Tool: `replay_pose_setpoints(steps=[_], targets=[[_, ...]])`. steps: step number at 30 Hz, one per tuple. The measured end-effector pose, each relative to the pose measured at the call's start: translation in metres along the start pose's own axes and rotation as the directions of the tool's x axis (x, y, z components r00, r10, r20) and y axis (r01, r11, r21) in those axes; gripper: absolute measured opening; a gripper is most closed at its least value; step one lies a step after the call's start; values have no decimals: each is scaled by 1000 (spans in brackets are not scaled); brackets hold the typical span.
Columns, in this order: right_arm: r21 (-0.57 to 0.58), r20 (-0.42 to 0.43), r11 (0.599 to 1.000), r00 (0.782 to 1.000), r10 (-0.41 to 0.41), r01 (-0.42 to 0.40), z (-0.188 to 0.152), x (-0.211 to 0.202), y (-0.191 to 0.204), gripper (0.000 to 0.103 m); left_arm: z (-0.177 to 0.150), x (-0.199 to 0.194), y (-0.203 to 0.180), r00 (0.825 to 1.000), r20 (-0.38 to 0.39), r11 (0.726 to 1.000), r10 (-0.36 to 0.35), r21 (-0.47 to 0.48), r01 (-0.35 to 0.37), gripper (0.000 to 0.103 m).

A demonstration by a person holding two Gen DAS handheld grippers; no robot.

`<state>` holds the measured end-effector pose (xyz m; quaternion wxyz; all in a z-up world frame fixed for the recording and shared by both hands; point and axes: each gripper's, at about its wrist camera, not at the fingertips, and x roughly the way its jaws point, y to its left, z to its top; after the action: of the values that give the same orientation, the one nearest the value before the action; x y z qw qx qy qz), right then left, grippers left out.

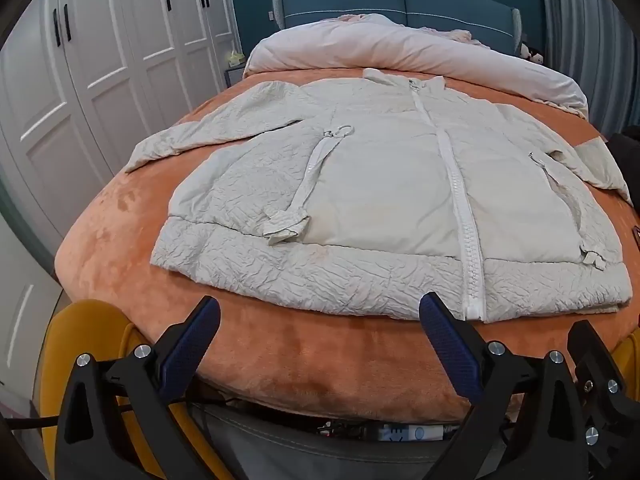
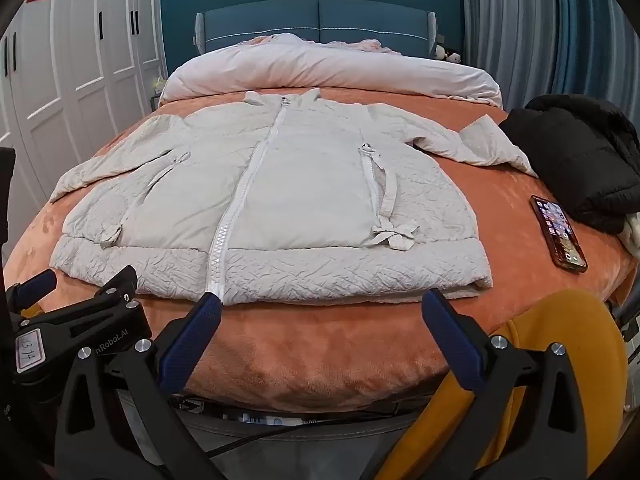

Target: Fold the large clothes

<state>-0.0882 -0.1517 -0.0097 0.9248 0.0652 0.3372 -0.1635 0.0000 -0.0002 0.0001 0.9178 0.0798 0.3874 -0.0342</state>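
Observation:
A pale beige zip-up jacket [image 1: 384, 196] [image 2: 272, 200] lies flat and face up on the orange blanket [image 1: 304, 356] [image 2: 320, 356], zipped shut, hem toward me, both sleeves spread out to the sides. My left gripper [image 1: 320, 312] stands open just short of the hem, left of the zipper's lower end, with nothing between its blue pads. My right gripper [image 2: 320, 308] is open too, in front of the hem to the right of the zipper, and holds nothing. The left gripper's body [image 2: 80, 312] shows at the left edge of the right wrist view.
A black padded garment [image 2: 580, 156] is heaped at the bed's right side, with a lit phone [image 2: 558, 232] beside it. A pink duvet [image 1: 400, 52] is rolled up by the blue headboard. White wardrobe doors [image 1: 100, 60] line the left. Yellow fabric [image 2: 560, 360] hangs below the bed's foot.

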Motion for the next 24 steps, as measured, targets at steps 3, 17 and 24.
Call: replay_pose_setpoints(steps=[3,17,24], targets=[[0,-6,1000,1000,4,-4,-1,0,1,98,0,0,1,1000,-6,1000,-17,-14,16,97],[-3,-17,1000,1000,-1,1,-5,6,0,98,-3,7,0,1000,-13,1000,-9,-7,9,96],[-4,-18,1000,1000,-1,1,-4,7,0,98,-5,7,-1,1000,-14,1000,-9,-4,9,96]])
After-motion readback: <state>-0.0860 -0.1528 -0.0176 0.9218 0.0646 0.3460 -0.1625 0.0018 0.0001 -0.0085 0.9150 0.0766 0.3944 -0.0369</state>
